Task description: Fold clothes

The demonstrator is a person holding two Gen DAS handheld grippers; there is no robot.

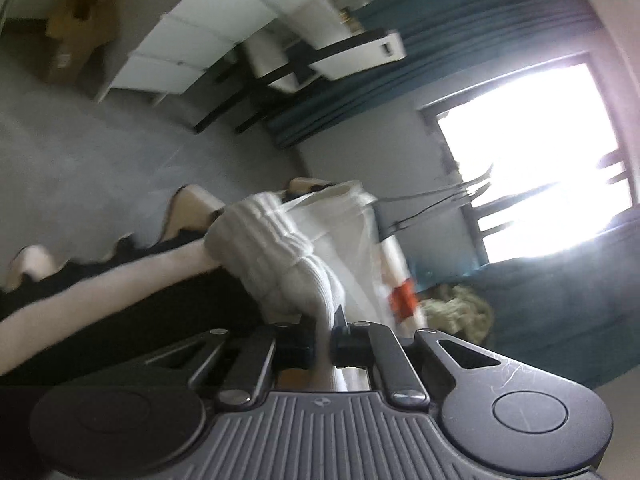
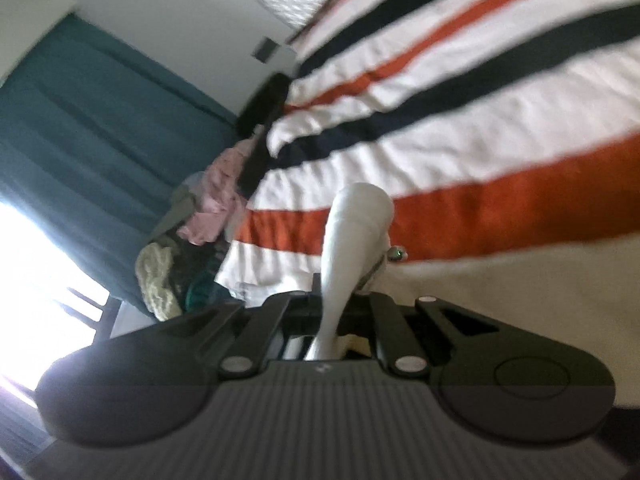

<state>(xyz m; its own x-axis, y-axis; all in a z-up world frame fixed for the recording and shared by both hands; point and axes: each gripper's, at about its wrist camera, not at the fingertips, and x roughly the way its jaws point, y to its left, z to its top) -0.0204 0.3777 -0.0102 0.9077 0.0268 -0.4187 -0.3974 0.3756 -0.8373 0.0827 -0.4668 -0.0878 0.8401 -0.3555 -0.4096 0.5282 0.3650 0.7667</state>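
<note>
A white knit garment [image 1: 264, 236] with a thick ribbed cuff bunches up just beyond my left gripper [image 1: 326, 320], whose jaws are shut on a fold of it. In the right wrist view, a smooth white end of knit cloth [image 2: 356, 216] rises from between the jaws of my right gripper [image 2: 334, 300], which is shut on it. This white cloth hangs above the striped bedspread [image 2: 480, 128]. Both views are blurred. Whether the two grippers hold the same piece I cannot tell.
The bedspread has white, orange and navy stripes. A pile of clothes lies at its far edge: a pink piece [image 2: 212, 208] and a cream knit [image 2: 156, 276]. Black-and-cream cloth [image 1: 120, 304] lies left. Teal curtains [image 2: 80, 120], bright window [image 1: 540, 152], white cabinet [image 1: 192, 40], chair [image 1: 320, 56], cardboard box [image 1: 76, 32].
</note>
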